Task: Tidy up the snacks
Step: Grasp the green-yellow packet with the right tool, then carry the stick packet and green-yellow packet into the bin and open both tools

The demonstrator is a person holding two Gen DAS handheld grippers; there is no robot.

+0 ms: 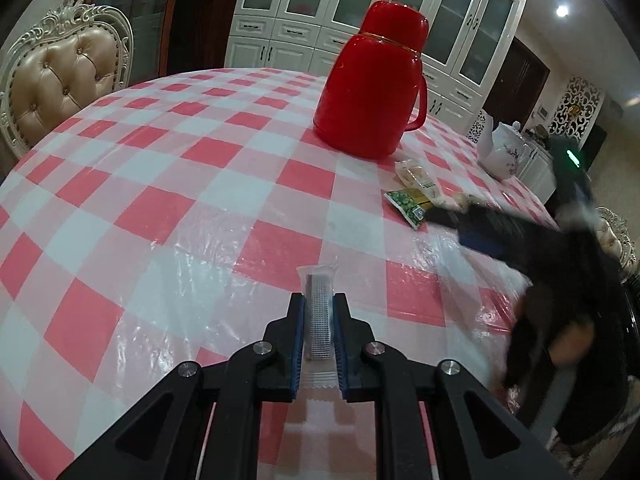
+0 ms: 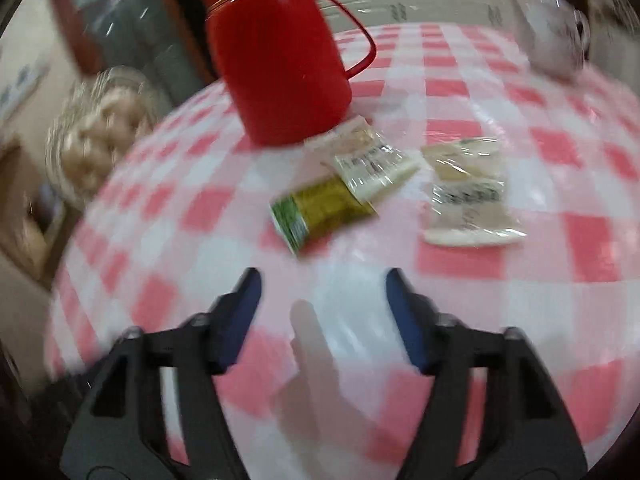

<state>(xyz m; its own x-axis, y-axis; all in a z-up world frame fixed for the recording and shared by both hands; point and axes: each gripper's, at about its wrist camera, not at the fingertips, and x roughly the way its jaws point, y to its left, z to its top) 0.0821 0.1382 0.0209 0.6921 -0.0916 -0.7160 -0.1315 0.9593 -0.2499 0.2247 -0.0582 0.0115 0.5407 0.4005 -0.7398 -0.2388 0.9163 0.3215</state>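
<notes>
My left gripper (image 1: 319, 301) is shut on a grey ridged snack bar in a clear wrapper (image 1: 318, 322), held upright just over the checked tablecloth (image 1: 168, 208). My right gripper (image 2: 323, 277) stands open above the cloth with nothing between its fingers. In the left wrist view it shows blurred at the right (image 1: 456, 222), close to the loose snacks. Ahead of it lie a green packet (image 2: 324, 212) (image 1: 408, 206), a clear packet with pale contents (image 2: 376, 164) (image 1: 418, 178) overlapping the green one, and another clear packet (image 2: 468, 196) to the right.
A tall red thermos jug (image 1: 368, 84) (image 2: 276, 60) stands just behind the snacks. A white teapot (image 1: 500, 152) (image 2: 556, 36) sits farther right. A padded chair (image 1: 60, 76) stands at the table's far left edge. A person's hand (image 1: 572, 344) holds the right gripper.
</notes>
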